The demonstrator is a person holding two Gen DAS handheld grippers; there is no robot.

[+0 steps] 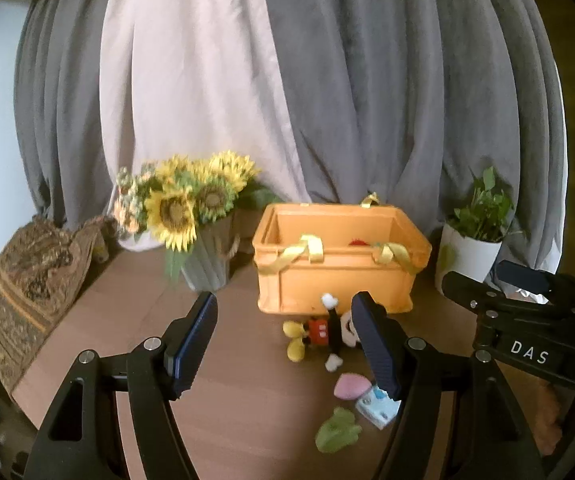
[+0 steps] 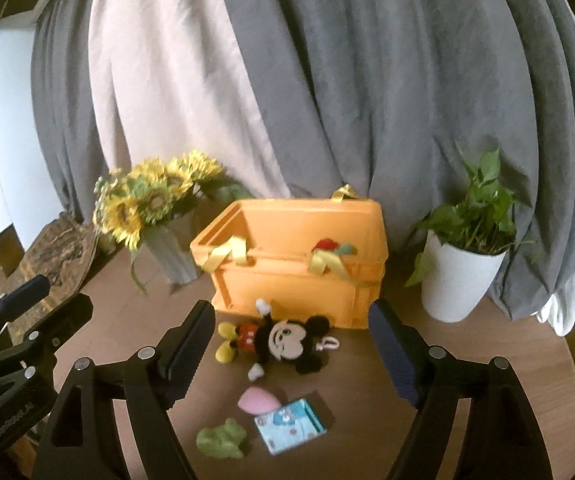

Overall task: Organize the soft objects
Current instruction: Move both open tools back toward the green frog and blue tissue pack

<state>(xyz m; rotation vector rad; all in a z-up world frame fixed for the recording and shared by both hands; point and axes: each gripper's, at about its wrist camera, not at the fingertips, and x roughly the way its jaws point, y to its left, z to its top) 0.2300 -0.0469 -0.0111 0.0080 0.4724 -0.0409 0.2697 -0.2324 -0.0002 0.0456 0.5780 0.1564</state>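
Observation:
An orange bin (image 2: 299, 280) with yellow ribbon handles stands on the wooden table; a red and green item (image 2: 333, 246) lies inside it. In front of it lie a Mickey Mouse plush (image 2: 283, 340), a pink soft piece (image 2: 257, 400), a green soft toy (image 2: 223, 442) and a blue tissue pack (image 2: 289, 426). My right gripper (image 2: 293, 346) is open, its jaws on either side of the plush. My left gripper (image 1: 285, 340) is open above the table, left of the plush (image 1: 323, 334); the bin (image 1: 339, 268) stands beyond it.
A vase of sunflowers (image 2: 155, 208) stands left of the bin and a white potted plant (image 2: 459, 272) to its right. A patterned cushion (image 1: 27, 292) lies at the far left. Grey and cream curtains (image 2: 327, 80) hang behind the table.

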